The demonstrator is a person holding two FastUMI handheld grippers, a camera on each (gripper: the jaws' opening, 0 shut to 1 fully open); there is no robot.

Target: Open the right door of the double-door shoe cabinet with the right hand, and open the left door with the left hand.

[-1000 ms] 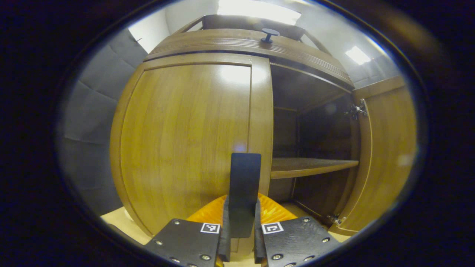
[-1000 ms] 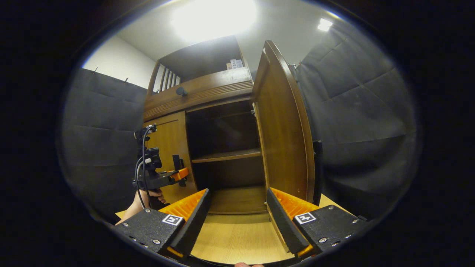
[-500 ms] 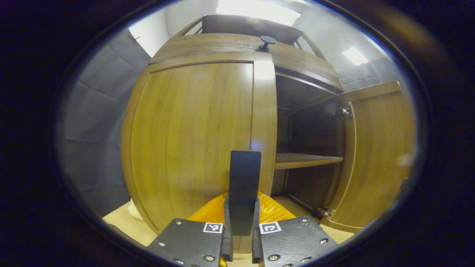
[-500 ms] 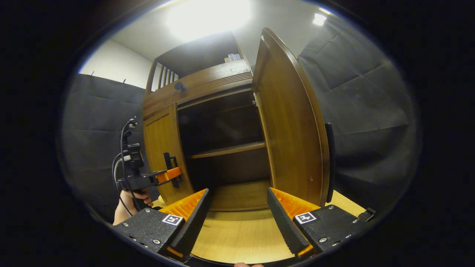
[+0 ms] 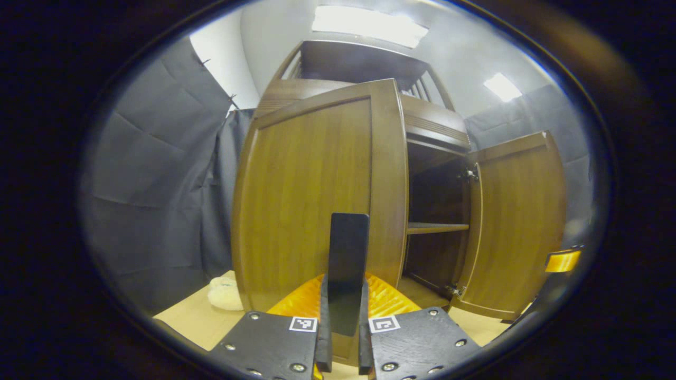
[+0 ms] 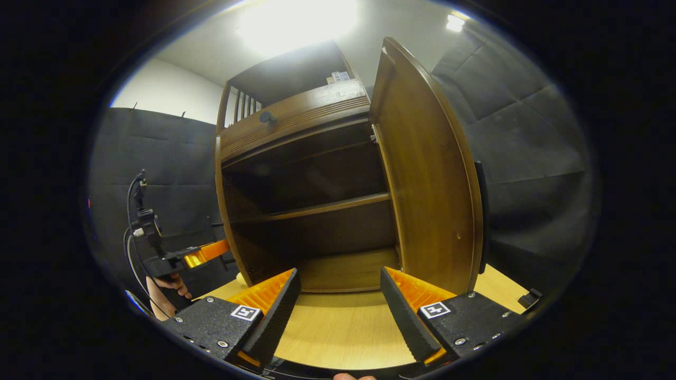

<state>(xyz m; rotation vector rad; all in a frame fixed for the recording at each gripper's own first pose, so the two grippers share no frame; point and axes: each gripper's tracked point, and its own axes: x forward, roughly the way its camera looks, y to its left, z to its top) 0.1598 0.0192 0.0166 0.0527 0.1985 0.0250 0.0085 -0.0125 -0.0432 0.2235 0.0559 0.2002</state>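
A: Left gripper view first. The left gripper (image 5: 343, 322) has both fingers pinched on the flat black upright handle (image 5: 347, 248) of the brown wooden left door (image 5: 311, 179) of the double-door shoe cabinet (image 5: 433, 134).

B: And that door stands swung out from the cabinet front, its outer face toward the camera. Right of it, the dark inside and one wooden shelf (image 5: 437, 227).

A: Right of the shelf, the brown wooden right door (image 5: 520, 221) stands wide open, a metal hinge (image 5: 468, 174) at its upper inner corner.

B: A small pale lumpy object (image 5: 224, 293) lies on the light wooden table (image 5: 185, 322), left of the left door's foot. What it is, I cannot tell.

A: Over to the right gripper view. The right gripper (image 6: 339, 306) hangs above the table in front of the cabinet, fingers spread wide, nothing between them.

B: The right door rises just right of it, apart from the fingers, a black handle on its far edge.

A: The cabinet's mouth gapes, shelf across the middle, small dark knob (image 6: 265, 117) on the band above the opening.

B: Left of the cabinet, a hand (image 6: 168, 287) holds the left gripper, cable looping off it.
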